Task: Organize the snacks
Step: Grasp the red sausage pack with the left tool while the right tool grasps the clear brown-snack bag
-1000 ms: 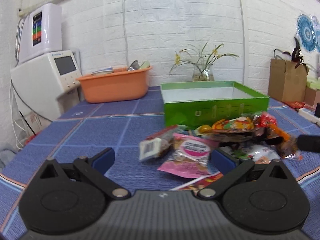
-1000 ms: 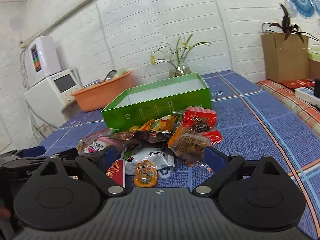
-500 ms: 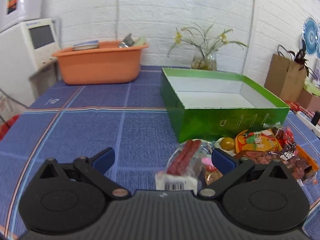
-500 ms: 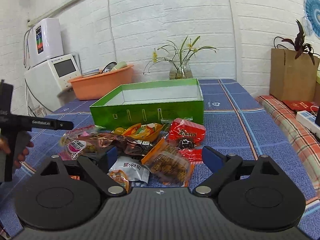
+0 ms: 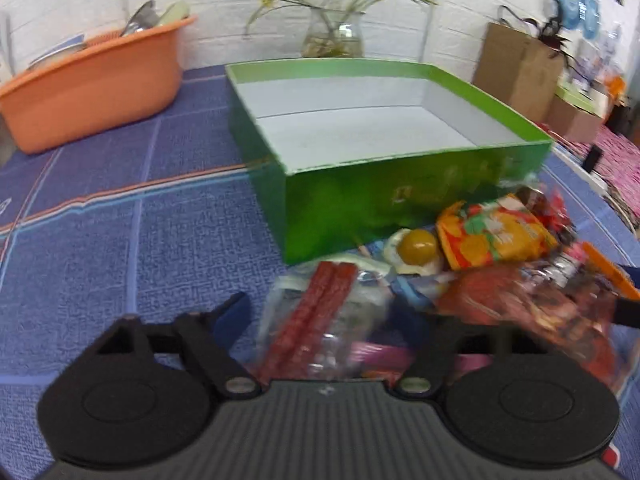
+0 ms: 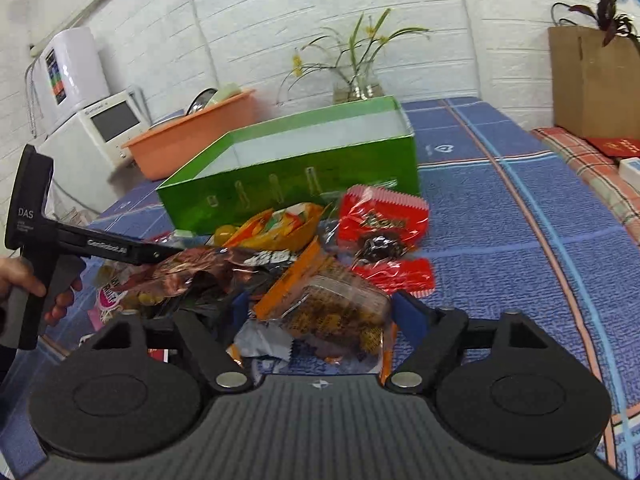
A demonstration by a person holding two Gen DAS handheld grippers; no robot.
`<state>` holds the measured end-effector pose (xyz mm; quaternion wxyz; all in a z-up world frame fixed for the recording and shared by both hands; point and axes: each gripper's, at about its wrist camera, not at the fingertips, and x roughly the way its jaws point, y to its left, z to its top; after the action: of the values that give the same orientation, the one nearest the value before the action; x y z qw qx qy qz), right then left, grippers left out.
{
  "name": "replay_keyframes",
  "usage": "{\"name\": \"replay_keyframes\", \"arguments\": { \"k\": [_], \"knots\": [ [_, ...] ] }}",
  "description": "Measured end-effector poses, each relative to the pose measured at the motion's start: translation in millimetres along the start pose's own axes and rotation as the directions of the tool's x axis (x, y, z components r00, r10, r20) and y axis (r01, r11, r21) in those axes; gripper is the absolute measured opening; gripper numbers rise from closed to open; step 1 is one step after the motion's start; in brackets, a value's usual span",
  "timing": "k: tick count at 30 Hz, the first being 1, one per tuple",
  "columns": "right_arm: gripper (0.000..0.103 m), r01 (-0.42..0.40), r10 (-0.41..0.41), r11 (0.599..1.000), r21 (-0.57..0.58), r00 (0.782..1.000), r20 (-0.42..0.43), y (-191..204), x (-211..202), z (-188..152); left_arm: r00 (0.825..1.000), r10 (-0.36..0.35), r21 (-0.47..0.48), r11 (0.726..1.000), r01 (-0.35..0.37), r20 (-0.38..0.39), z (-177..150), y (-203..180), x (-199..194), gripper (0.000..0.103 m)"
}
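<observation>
A heap of snack packets lies on the blue checked tablecloth in front of an open green box (image 5: 340, 200) (image 6: 360, 172), which holds nothing. My left gripper (image 5: 322, 312) points down at the heap's left end, jaws closing. A clear packet of red sausage sticks (image 5: 316, 320) lies between its fingers, and a small gap shows at the left pad. In the right wrist view, a hand holds that left gripper's handle (image 6: 120, 248), its tip hidden behind a brown foil packet (image 6: 192, 268). My right gripper (image 6: 324, 306) straddles an orange-edged clear packet of brown snacks (image 6: 340, 304), its jaws apart.
Red packets (image 6: 380, 220) and a yellow-orange packet (image 5: 492, 236) lie against the box front. An orange basin (image 5: 92, 80) stands at the back left, a glass vase (image 5: 332, 36) behind the box, a brown paper bag (image 5: 516, 68) at the back right. A white appliance (image 6: 108, 124) stands at the left.
My left gripper swung right and tipped down onto the pile, and its jaws narrowed around the sausage packet. My right gripper crept forward over the orange-edged packet.
</observation>
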<state>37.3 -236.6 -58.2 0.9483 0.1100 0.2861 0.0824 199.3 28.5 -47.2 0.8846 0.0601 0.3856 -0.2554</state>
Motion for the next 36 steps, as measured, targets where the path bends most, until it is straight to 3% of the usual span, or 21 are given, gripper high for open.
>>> {"name": "replay_keyframes", "arguments": {
  "k": [3, 10, 18, 29, 31, 34, 35, 36],
  "knots": [
    [0.103, 0.004, -0.004, 0.999, -0.033, 1.0, -0.008, 4, -2, 0, 1.0, -0.03, -0.007, 1.0, 0.03, -0.007, -6, 0, -12, 0.053],
    [0.091, 0.014, -0.014, 0.999, -0.031, 1.0, -0.005, 6, -19, -4, 0.997, 0.0, -0.032, 0.999, 0.002, 0.082, -18, 6, -51, 0.041],
    [0.089, 0.008, -0.005, 0.999, -0.049, 0.998, 0.066, 20, -43, -1, 0.984, 0.035, -0.134, 0.991, -0.012, 0.174, -38, 14, -90, 0.041],
    [0.089, -0.008, 0.027, 0.993, -0.118, 0.987, 0.161, 31, -55, 1, 0.968, 0.011, -0.213, 0.976, 0.044, 0.253, -39, 19, -117, 0.041],
    [0.089, -0.009, 0.029, 0.993, -0.116, 0.985, 0.17, 29, -57, 0, 0.964, -0.02, -0.246, 0.965, 0.088, 0.267, -39, 22, -119, 0.041],
    [0.089, -0.029, 0.05, 0.993, -0.115, 0.981, 0.185, 27, -62, -2, 0.943, -0.12, -0.277, 0.937, 0.211, 0.311, -37, 27, -127, 0.042],
    [0.089, -0.048, 0.068, 0.993, -0.111, 0.98, 0.188, 26, -63, -3, 0.946, -0.1, -0.259, 0.948, 0.185, 0.309, -34, 22, -128, 0.042],
    [0.089, -0.067, 0.085, 0.992, -0.103, 0.978, 0.189, 25, -63, -3, 0.953, -0.041, -0.23, 0.966, 0.114, 0.299, -32, 15, -127, 0.042]
  ]
}}
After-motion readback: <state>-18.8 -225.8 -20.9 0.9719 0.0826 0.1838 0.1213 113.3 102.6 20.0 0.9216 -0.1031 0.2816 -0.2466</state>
